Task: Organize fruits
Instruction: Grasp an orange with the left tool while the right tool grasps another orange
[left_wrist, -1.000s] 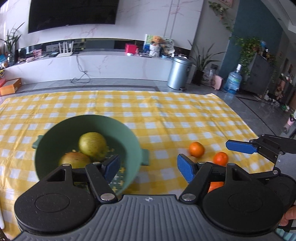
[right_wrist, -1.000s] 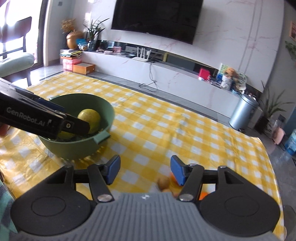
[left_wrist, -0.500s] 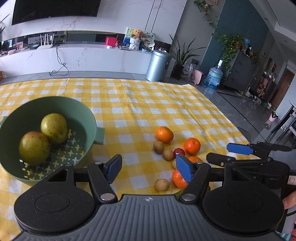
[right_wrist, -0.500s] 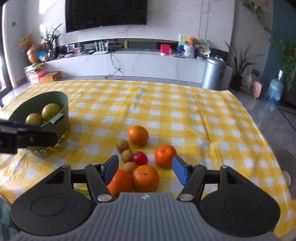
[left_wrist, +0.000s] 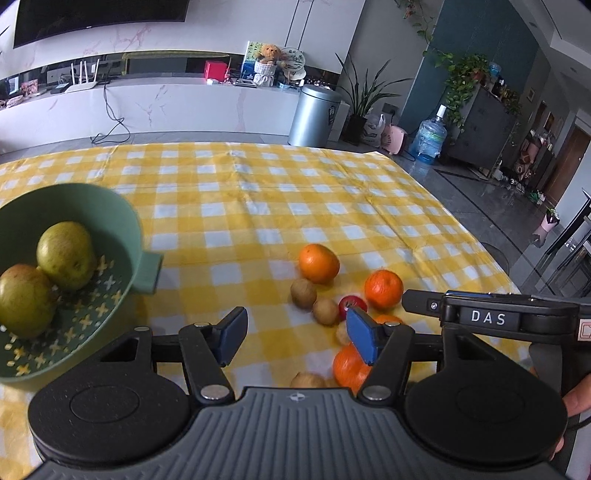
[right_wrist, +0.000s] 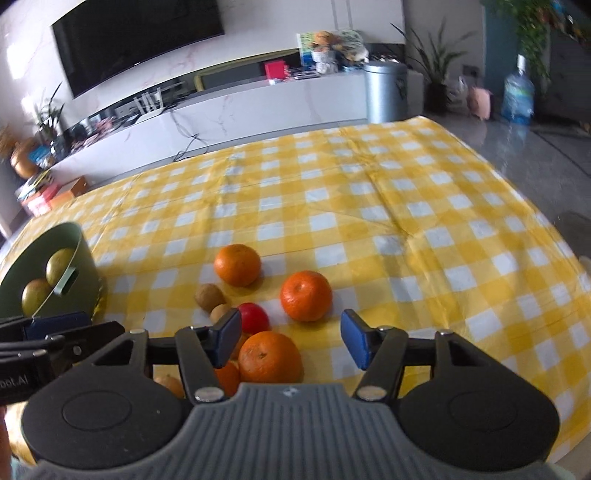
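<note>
A green colander bowl (left_wrist: 122, 221) (right_wrist: 79, 254) holds two yellow-green pears (left_wrist: 66, 254) (right_wrist: 59, 264) at the left of the yellow checked table. To its right lies a cluster of loose fruit: several oranges (left_wrist: 318, 263) (right_wrist: 306, 301), small brown kiwis (left_wrist: 303, 293) (right_wrist: 209, 295) and a red fruit (left_wrist: 351, 303) (right_wrist: 254, 316). My left gripper (left_wrist: 297, 338) is open and empty, above the table between bowl and cluster. My right gripper (right_wrist: 290, 334) is open and empty, just above the near orange (right_wrist: 269, 356); it also shows in the left wrist view (left_wrist: 487, 314).
The yellow checked cloth (right_wrist: 406, 206) covers the table; its right edge drops to a grey floor. Beyond the far edge stand a white TV console (left_wrist: 184, 107), a metal bin (left_wrist: 314, 114) and a water jug (left_wrist: 428, 140).
Both grippers have swung right, away from the bowl toward the fruit cluster. The bowl slid to the left of both views, and the oranges came closer to my right gripper.
</note>
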